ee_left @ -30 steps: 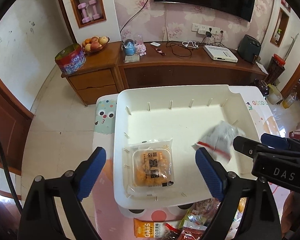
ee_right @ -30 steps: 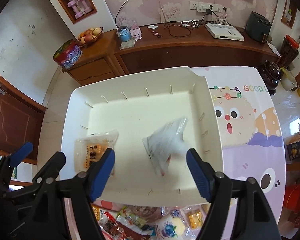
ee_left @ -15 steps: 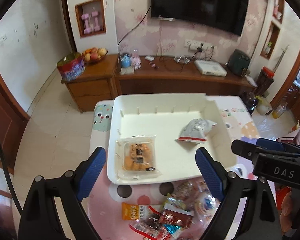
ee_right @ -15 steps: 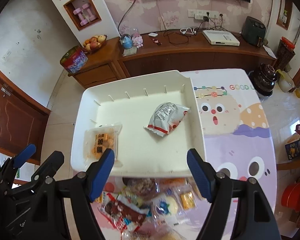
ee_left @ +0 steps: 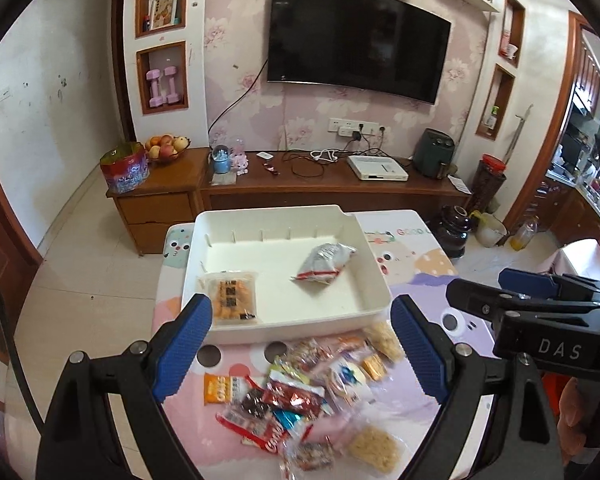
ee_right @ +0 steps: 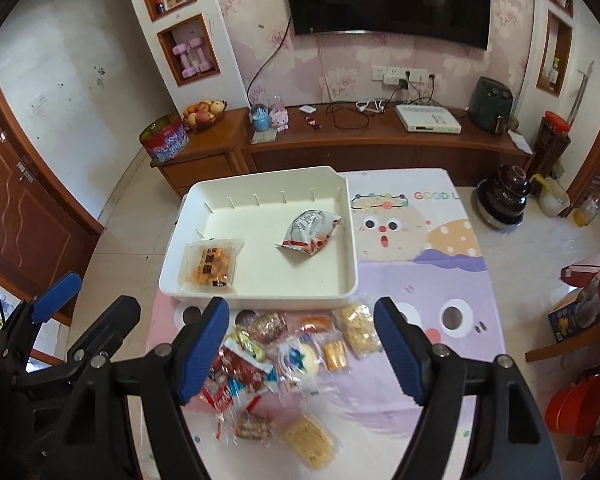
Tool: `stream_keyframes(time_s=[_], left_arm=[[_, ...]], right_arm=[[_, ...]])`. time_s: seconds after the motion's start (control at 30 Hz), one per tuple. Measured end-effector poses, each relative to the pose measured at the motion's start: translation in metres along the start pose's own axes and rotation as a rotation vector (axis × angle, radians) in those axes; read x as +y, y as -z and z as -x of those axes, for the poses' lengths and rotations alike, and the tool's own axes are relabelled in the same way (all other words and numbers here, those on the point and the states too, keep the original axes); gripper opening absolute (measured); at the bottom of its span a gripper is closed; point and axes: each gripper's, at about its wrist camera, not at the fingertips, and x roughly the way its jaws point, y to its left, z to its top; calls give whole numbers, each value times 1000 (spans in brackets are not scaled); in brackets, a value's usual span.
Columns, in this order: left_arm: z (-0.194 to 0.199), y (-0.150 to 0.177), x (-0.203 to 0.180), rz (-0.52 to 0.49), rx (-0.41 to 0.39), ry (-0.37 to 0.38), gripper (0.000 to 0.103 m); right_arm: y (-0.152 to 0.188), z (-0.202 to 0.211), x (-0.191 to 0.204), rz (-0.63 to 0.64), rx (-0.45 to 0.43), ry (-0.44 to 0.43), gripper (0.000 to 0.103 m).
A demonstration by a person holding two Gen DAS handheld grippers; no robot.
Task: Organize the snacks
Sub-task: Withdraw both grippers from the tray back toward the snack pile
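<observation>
A white tray [ee_left: 228, 216] [ee_right: 352, 248] stands at the far end of the table. In it lie a clear pack of orange biscuits [ee_left: 232, 298] [ee_right: 212, 266] at the left and a silver-and-red packet [ee_left: 324, 262] [ee_right: 310, 232] at the right. A pile of several loose snack packets [ee_left: 304, 392] [ee_right: 284, 356] lies on the table in front of the tray. My left gripper [ee_left: 300, 350] is open and empty, high above the pile. My right gripper [ee_right: 300, 348] is open and empty above the pile too, to the right of the left one [ee_right: 56, 300].
The table wears a pastel cartoon cloth [ee_right: 420, 272]. Behind it is a wooden TV cabinet [ee_left: 320, 184] with a fruit bowl, a tin and cables. A dark pot [ee_right: 506, 198] stands on the floor at the right, and a chair [ee_right: 580, 320] at the far right.
Both grippers have pulled back and risen from the tray. The silver-and-red packet, falling a second ago, now rests in the tray. The snack pile has come into view.
</observation>
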Motion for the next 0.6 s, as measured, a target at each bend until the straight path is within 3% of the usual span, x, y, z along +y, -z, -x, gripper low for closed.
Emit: stream_keyframes(time_s=[0.13, 0.4, 0.6], left_arm=[[23, 18, -8, -19, -39, 10, 91], [26, 59, -4, 8, 61, 0, 92], [14, 92, 4, 23, 151, -6, 92]], right_arm=[[19, 19, -6, 11, -22, 15, 76], [67, 39, -14, 70, -49, 47, 75], [99, 34, -17, 102, -17, 38, 75]])
